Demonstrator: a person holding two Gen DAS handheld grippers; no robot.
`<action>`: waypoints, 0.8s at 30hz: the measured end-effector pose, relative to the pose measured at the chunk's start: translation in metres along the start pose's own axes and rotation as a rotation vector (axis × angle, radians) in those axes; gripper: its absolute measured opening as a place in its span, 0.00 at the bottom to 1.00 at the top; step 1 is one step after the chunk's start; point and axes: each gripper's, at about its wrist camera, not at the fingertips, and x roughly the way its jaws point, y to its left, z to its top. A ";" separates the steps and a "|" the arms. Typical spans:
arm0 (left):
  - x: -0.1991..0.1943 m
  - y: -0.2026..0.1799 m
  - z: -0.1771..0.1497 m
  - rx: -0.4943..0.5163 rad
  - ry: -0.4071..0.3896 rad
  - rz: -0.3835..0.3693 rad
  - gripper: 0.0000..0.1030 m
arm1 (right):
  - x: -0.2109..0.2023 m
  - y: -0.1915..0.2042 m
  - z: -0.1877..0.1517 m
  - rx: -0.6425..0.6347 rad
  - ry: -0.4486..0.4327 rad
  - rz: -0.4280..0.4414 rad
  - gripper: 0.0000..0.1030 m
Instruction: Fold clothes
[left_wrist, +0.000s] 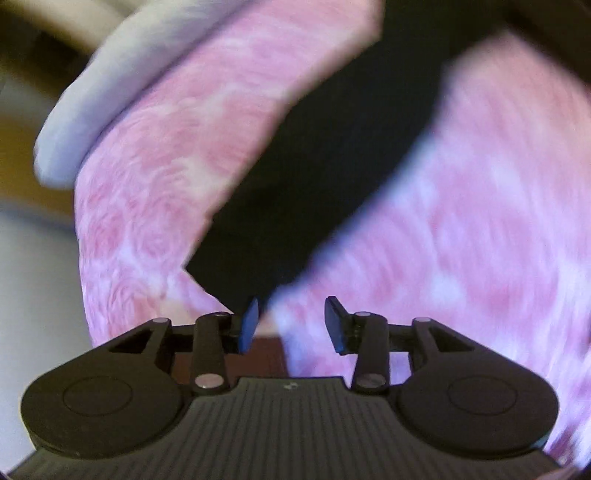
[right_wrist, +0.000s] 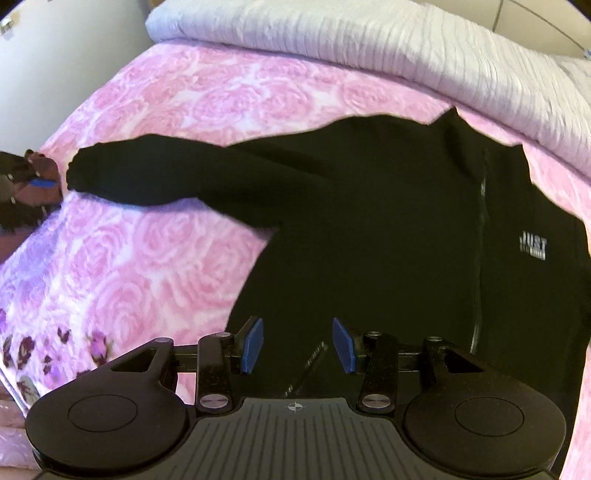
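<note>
My left wrist camera sits low and close over the black jacket's sleeve, blurred. My right wrist camera looks from higher across the jacket. Both views share the pink rose blanket.

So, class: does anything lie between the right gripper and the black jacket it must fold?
Nothing visible does. The right gripper is open directly over the black jacket, which lies spread on the pink blanket with nothing on top of it.
</note>
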 end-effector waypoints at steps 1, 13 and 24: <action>0.003 0.011 0.003 -0.050 0.001 -0.020 0.41 | 0.000 0.000 -0.001 0.002 0.004 0.004 0.45; 0.078 0.124 0.002 -0.774 0.099 -0.410 0.34 | 0.049 0.024 0.082 -0.170 -0.056 0.070 0.45; -0.036 0.100 -0.083 -0.756 -0.103 -0.424 0.02 | 0.134 0.058 0.187 -0.606 -0.032 0.133 0.45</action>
